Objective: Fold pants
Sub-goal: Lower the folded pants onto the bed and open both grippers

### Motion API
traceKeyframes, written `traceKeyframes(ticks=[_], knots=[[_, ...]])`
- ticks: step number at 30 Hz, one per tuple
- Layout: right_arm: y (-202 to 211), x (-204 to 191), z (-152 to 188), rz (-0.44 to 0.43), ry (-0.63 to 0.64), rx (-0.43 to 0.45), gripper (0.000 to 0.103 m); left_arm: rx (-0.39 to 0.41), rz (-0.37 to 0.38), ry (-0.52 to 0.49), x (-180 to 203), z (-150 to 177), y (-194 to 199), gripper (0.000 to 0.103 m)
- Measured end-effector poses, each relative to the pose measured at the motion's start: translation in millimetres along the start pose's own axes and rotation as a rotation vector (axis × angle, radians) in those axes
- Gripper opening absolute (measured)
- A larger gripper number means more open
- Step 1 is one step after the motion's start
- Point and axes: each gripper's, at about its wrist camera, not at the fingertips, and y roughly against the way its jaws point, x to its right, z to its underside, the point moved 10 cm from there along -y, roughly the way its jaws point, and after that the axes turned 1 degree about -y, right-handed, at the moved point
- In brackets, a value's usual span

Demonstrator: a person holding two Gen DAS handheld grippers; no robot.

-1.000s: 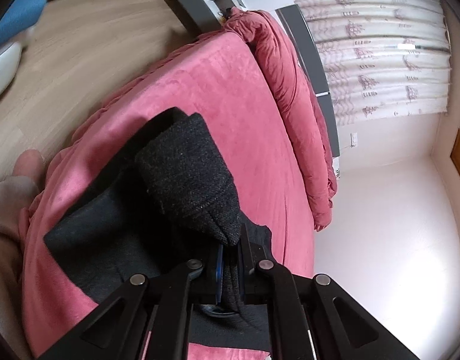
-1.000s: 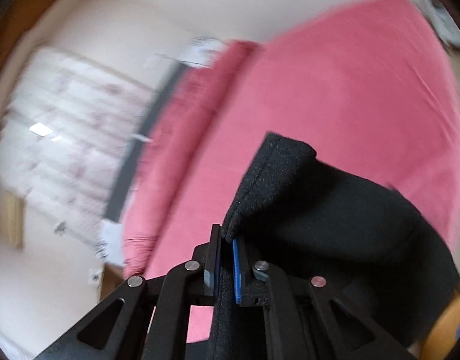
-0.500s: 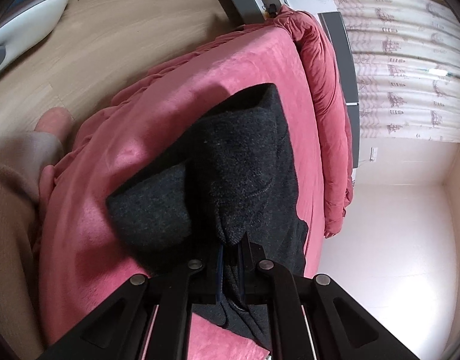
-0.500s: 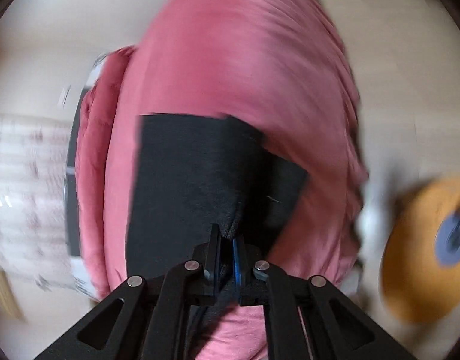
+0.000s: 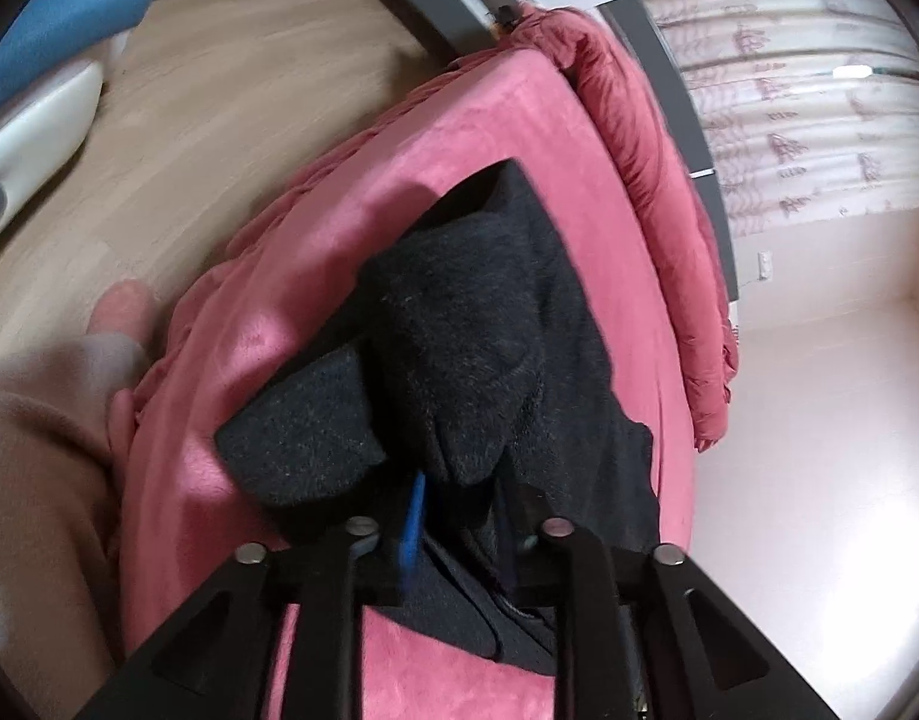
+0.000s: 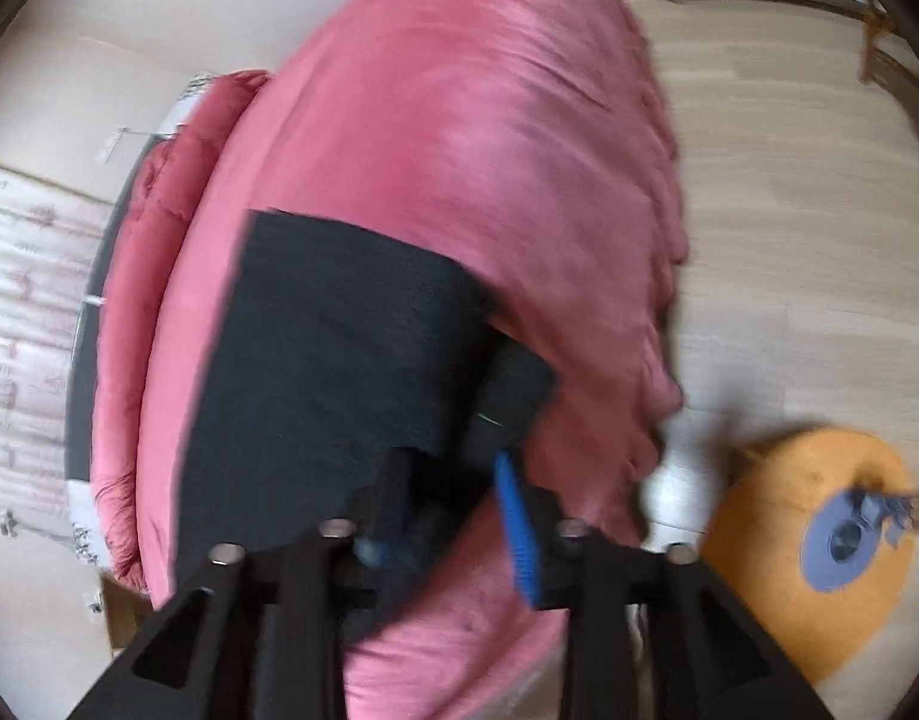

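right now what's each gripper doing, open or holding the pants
left gripper: open, jaws just parted, black pants lying loose between them.
right gripper: open, jaws just parted, pants edge released.

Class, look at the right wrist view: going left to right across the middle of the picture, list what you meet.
Patterned curtain → folded pink quilt → dark pants → pink bedcover → wooden floor.
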Motion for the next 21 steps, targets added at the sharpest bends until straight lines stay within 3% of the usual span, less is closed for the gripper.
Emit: traceKeyframes(ticks=[1,3,6,10,12,15,18,21], knots=[[1,1,2,-0.024,-0.029,0.004,0.038,0.014,0.000,-0.018,2,-2,5,0.035],[4,0,6,-0.055,-0.057,0.017,0.041,0.066,-0.009,-0.055,6,-9,18,0.061],[5,-10,14,-0.077,-0.024,0.030,0.043,0.158,-0.029,-0.050,1,-22,35,0.068],[-11,-23,23,-0.053,0.037,-0.008,0.053,0.127,-0.115,-0.035,-21,-28,26,0.075],[-19,-25,25,-0.085,-0.027,-0.018,0.055,0.121,-0.104,-0.010,-28,-28,20,0.092],[-25,-28,25,-0.144,-0.111,-0.017,0.059,0.077,-0.068,0.039,-31,-24,5,0.095],[-29,-30,22,-0.154,-0.151,0.003,0.063,0.121,-0.056,0.026,-25,-24,10,0.096],[-28,-32,23,-0.138,-0.152,0.011,0.065,0.223,-0.130,-0.037,-18,-32,31,0.096]])
